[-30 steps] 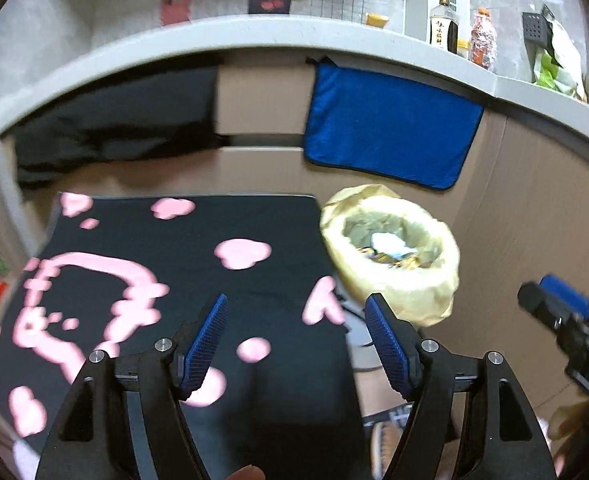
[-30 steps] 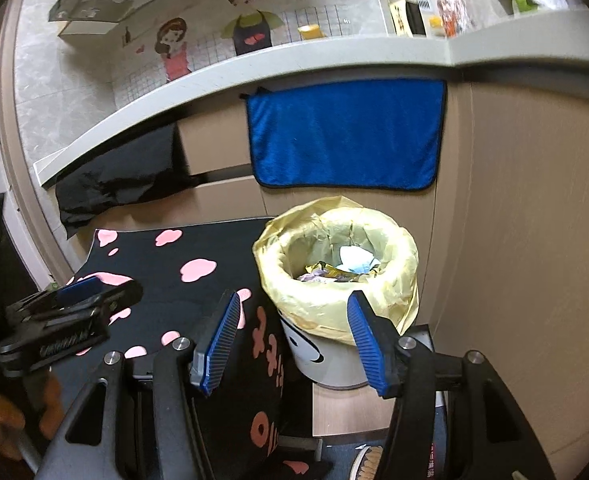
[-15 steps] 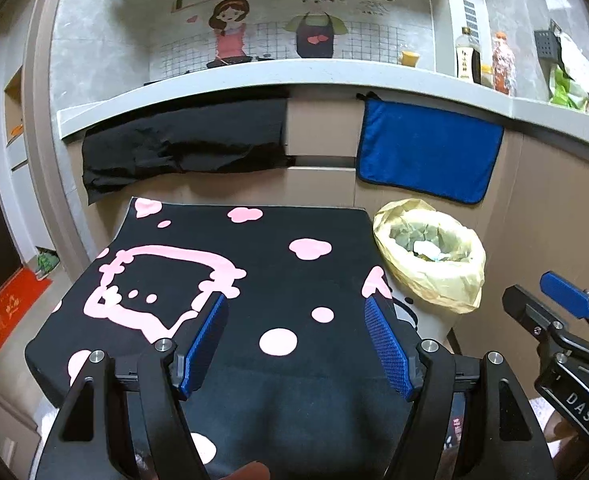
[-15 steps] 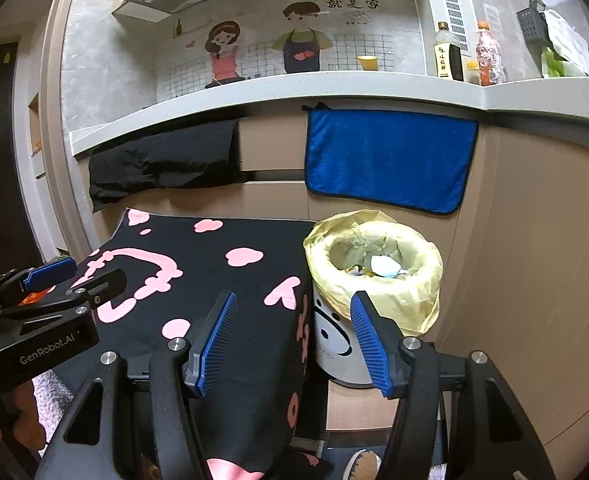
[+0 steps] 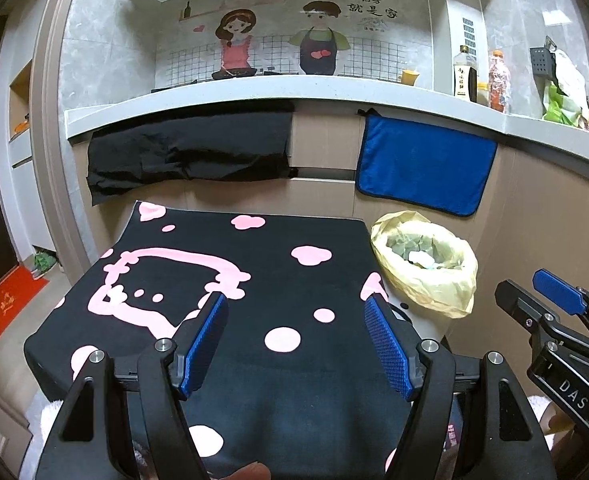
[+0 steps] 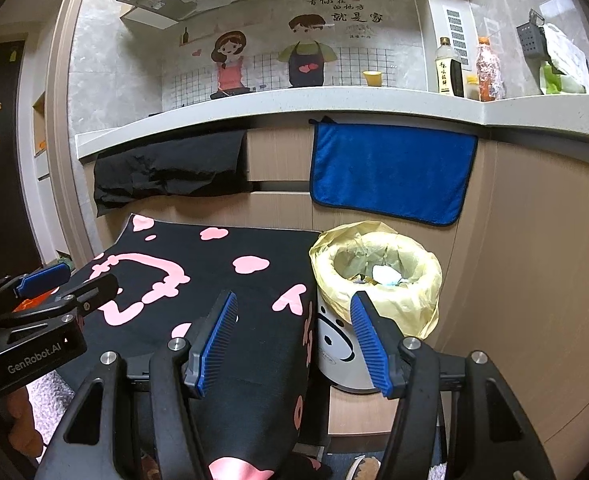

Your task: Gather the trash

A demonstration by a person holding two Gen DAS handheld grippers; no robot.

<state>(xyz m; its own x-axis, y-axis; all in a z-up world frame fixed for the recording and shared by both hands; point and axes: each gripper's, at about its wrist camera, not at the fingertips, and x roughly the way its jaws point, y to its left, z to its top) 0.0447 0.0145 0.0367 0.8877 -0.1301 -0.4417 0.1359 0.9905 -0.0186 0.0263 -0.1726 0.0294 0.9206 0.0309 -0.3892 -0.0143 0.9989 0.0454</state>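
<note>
A white bin lined with a yellow bag (image 5: 460,280) stands on the floor right of a table under a black cloth with pink shapes (image 5: 254,256). Crumpled paper and wrappers (image 5: 420,257) lie inside it. My left gripper (image 5: 294,308) hovers open over the near part of the cloth, with nothing between its blue pads. My right gripper (image 5: 522,284) shows at the right edge of that view. In the right wrist view, the right gripper (image 6: 293,304) is open and empty, near the table's right edge and short of the bin (image 6: 422,292). The left gripper (image 6: 90,276) is at the far left.
A blue towel (image 5: 422,164) and a black cloth (image 5: 186,148) hang from the counter edge behind the table. Bottles (image 5: 465,76) and bags stand on the counter. Wooden cabinet fronts (image 6: 534,260) close off the right side. A red mat (image 5: 2,312) lies on the floor at left.
Both grippers have drawn back from the bin and table and tilted up, so the counter and wall picture have come into view. Both stayed open and empty.
</note>
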